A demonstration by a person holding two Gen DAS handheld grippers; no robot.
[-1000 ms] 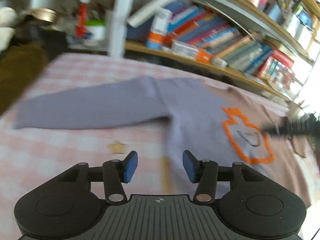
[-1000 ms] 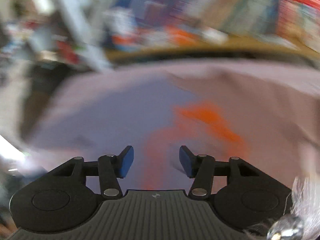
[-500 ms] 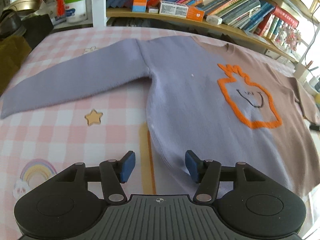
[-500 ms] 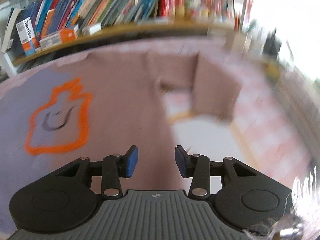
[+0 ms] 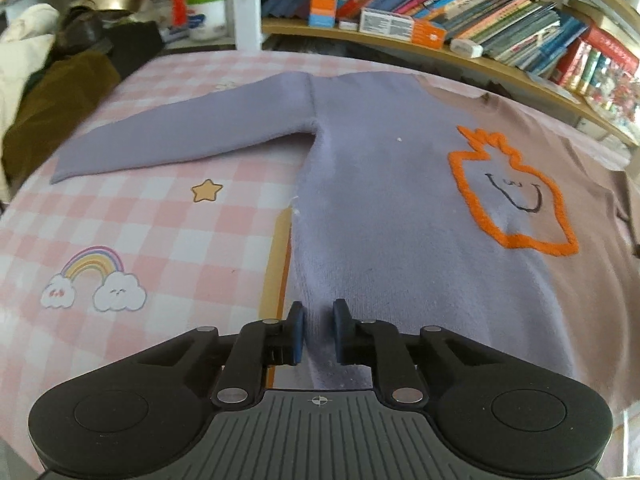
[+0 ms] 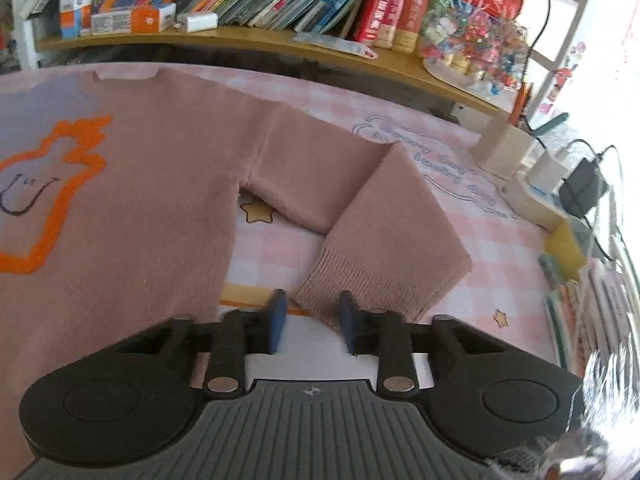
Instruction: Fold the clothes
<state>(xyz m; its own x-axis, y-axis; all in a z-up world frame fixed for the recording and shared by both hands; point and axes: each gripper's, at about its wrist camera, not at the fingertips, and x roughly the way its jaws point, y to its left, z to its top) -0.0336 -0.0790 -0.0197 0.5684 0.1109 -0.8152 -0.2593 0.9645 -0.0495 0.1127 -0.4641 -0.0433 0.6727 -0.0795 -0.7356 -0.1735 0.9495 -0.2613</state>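
Soft, limp two-tone sweater [image 5: 400,216] spread flat on checked cloth [image 5: 168,232], best gripped at hem or ribbed cuff [image 6: 372,284]; left gripper [image 5: 318,334] narrowed around hem, right gripper [image 6: 312,320] open astride cuff.

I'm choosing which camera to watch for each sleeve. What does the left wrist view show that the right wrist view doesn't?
Left only: the flat lilac sleeve, the rainbow print, and the left gripper closing on the lilac hem.
Right only: the folded-back brown sleeve, its ribbed cuff between the open right gripper.
Both: the two-tone knit sweater with the orange outline, and the bookshelf.
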